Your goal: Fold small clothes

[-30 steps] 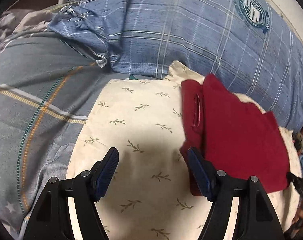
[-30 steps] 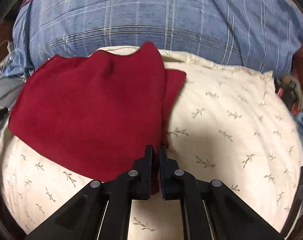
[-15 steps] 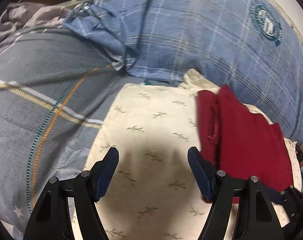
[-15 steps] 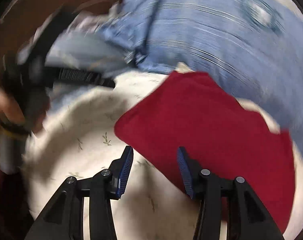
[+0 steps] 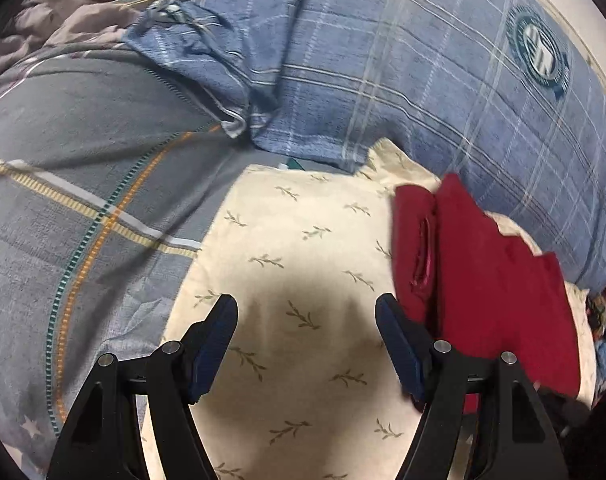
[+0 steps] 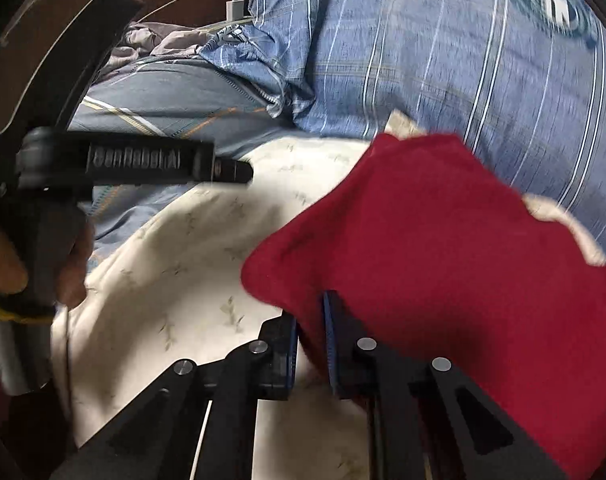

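Two layers of bedding fill most of both views: a blue plaid quilt (image 5: 403,64) from twelve to three o'clock in the left wrist view, and a grey plaid cover (image 5: 83,168) from eight to eleven; the quilt's rumpled corner overlaps the grey cover near eleven, and its lower edge touches the far end of the cream pillow (image 5: 295,264); that pillow, printed with small leaf sprigs, lies at the centre and runs down to six, bare on its left half, so open room lies there between the grey cover's edge and the red garment (image 5: 499,280); the red garment, the thing to fold, lies on the pillow's right side from two to four, one edge rolled into a narrow ridge; the left gripper (image 5: 305,312) hovers over bare pillow, jaws wide apart with nothing between them, its right finger just beside the rolled edge; the right gripper (image 6: 309,308) has just been closing, and its jaws pinch the garment's near-left corner between the pads; from the right wrist, the left tool's black body stands at nine with a hand (image 6: 7,264) on its grip; a white charger plug (image 6: 235,9) with its cable sits at twelve; a round teal crest (image 5: 541,50) on the quilt and raised lettering on the tool are too blurred to read.
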`<state>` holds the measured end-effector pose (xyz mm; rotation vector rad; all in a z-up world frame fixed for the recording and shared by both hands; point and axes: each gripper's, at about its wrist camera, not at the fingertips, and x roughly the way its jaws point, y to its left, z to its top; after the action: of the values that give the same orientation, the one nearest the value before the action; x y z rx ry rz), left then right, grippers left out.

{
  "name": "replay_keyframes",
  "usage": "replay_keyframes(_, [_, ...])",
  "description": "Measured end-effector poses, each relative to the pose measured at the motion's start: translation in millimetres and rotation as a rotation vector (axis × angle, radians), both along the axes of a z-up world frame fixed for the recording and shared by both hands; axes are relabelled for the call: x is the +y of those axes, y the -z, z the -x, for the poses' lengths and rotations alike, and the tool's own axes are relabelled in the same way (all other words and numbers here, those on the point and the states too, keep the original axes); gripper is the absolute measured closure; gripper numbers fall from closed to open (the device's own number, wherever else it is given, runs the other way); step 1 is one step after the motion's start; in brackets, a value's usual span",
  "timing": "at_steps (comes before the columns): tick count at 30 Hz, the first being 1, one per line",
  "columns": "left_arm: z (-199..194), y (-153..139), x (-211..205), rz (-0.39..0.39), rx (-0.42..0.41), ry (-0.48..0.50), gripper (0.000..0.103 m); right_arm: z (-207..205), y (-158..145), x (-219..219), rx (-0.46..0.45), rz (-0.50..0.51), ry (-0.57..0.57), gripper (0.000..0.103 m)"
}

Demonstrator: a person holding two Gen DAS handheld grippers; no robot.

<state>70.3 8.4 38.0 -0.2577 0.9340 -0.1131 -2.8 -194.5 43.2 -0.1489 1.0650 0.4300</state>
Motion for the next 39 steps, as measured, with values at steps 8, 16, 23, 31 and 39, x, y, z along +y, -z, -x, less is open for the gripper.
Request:
replay_keyframes(8, [3.6, 2.2, -13.9, -0.037, -0.007, 0.046, 0.032, 12.3, -10.1, -16.4, 0.091, -0.163, 0.018, 0.072])
replay_keyframes(16, [11.5, -2.1, -20.5, -0.044, -0.030, 0.068, 0.032, -22.8, -35.8, -49.0, 0.039, -0.088, 0.168, 0.063])
replay_keyframes(23, [19.3, -4.7, -30.4, -0.054, -0.038, 0.119, 0.032, -87.5, -20.7, -43.7, 0.034, -0.052, 0.205, 0.064])
replay_keyframes(31, [15.2, -1.7, -28.9, 0.013, 0.001, 0.152, 0.032, -144.3, 0.9, -40.0, 0.008, -0.065, 0.264, 0.064])
replay_keyframes(39, [14.8, -8.1, -23.0, 0.142, -0.042, 0.195, 0.031, -182.1, 45.2, -27.8, 0.107, -0.058, 0.253, 0.063])
